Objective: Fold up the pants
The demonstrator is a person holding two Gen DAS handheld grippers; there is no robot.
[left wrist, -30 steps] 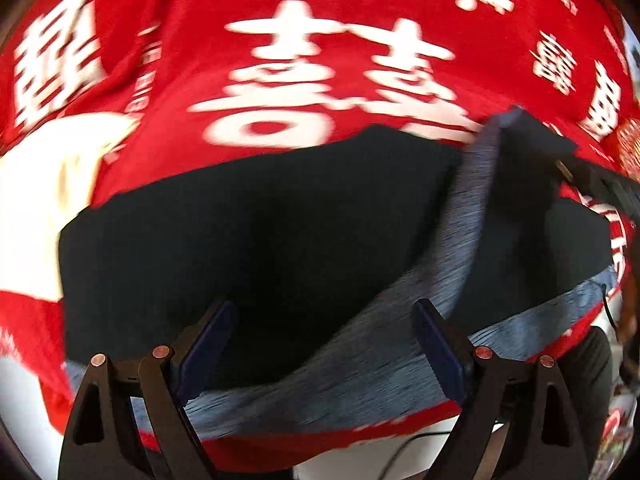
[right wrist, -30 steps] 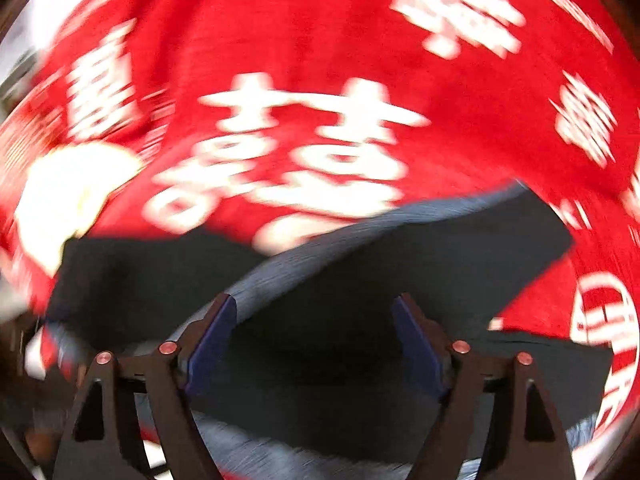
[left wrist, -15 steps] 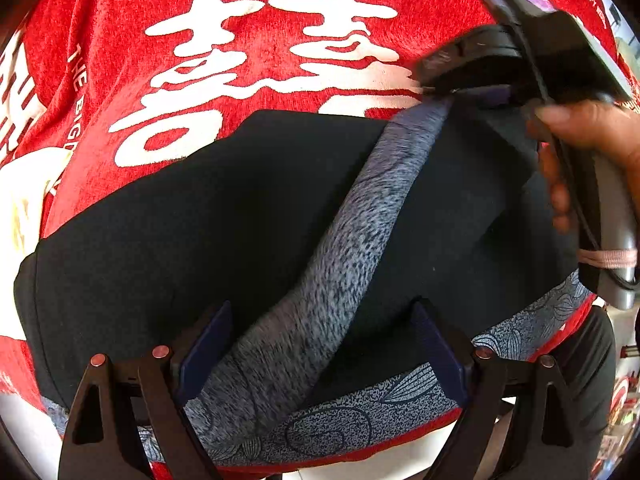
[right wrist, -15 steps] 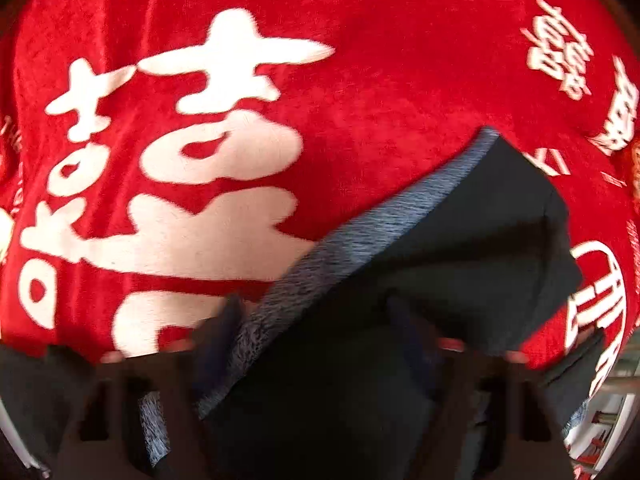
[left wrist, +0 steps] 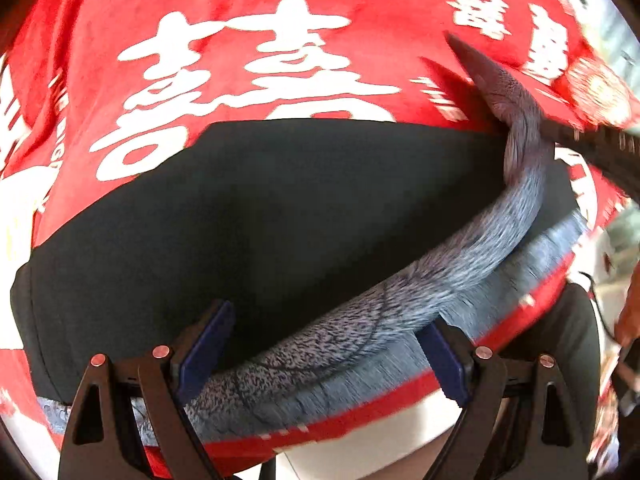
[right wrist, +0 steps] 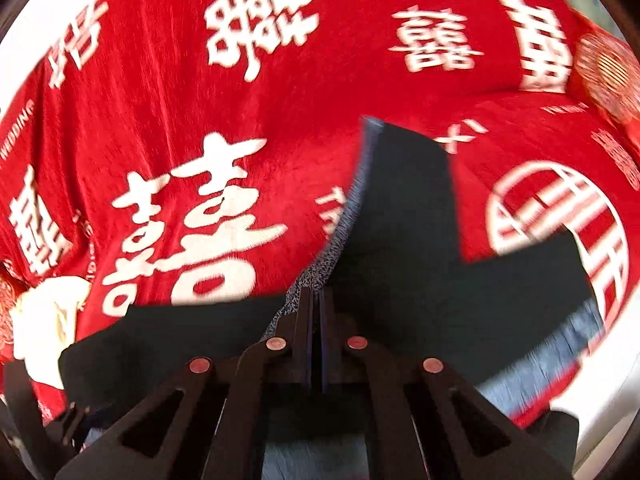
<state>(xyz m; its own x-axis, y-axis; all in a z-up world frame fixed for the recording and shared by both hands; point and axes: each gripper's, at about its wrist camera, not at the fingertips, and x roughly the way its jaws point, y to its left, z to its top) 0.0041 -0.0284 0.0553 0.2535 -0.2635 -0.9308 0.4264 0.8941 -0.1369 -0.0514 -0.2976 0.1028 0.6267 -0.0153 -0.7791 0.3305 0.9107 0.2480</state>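
The black pants (left wrist: 280, 208) lie on a red cloth with white characters (left wrist: 248, 52). Their grey speckled waistband (left wrist: 360, 336) runs along the near edge and curls up to the right. My left gripper (left wrist: 324, 344) is open over that band, touching nothing. My right gripper (right wrist: 318, 312) is shut on the pants (right wrist: 404, 216) at the grey band and holds a flap of them lifted over the cloth (right wrist: 280, 92). In the left wrist view the lifted flap (left wrist: 516, 120) rises at the upper right.
A pale yellow patch (right wrist: 44, 320) lies on the cloth at the left. The cloth's near edge (left wrist: 360, 412) hangs over a white table front. A hand (left wrist: 630, 304) shows at the far right.
My right gripper has shut on the waistband and lifted the flap up and away. The left gripper has stayed open over the near edge.
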